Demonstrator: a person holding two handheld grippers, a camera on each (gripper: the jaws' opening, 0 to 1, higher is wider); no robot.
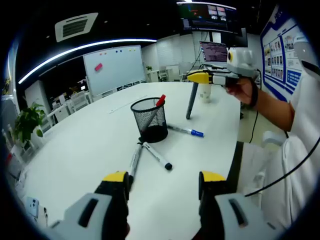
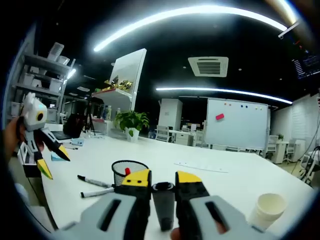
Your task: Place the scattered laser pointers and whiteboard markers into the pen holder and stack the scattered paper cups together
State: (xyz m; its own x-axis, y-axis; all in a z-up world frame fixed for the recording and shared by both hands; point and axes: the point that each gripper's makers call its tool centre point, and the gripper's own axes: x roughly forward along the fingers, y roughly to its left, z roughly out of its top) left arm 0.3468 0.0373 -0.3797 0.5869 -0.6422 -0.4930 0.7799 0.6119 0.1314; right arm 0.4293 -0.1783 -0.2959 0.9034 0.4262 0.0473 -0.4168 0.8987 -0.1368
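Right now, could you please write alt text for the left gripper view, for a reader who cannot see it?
A black mesh pen holder with a red-capped marker inside stands on a white table, three markers lying beside it. The right tool, held by a hand, grips a dark pen hanging above the table; the open left tool is in front.

Two markers before the pen holder, one beside.
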